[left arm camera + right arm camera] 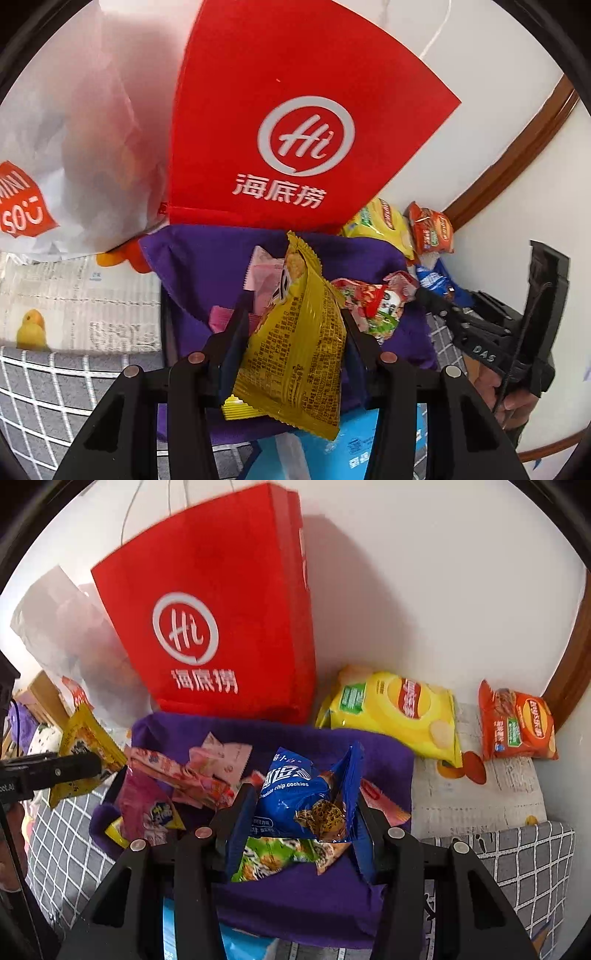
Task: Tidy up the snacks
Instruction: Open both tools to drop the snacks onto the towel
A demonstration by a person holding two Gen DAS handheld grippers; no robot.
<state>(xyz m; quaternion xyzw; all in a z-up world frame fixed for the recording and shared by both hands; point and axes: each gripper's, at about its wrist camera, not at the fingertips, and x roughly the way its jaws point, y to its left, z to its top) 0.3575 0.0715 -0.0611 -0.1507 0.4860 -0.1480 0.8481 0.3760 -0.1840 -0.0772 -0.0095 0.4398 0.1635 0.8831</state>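
my left gripper (291,325) clamps a yellow crinkled snack packet (295,343); my right gripper (303,812) clamps a blue foil cookie packet (299,794) above the purple cloth bin (295,897).

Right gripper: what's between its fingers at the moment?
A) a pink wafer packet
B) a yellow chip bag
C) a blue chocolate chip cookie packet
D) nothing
C: in the right wrist view the right gripper is clamped on the blue chocolate chip cookie packet, held over the purple bin; the yellow snack packet is in the left gripper instead.
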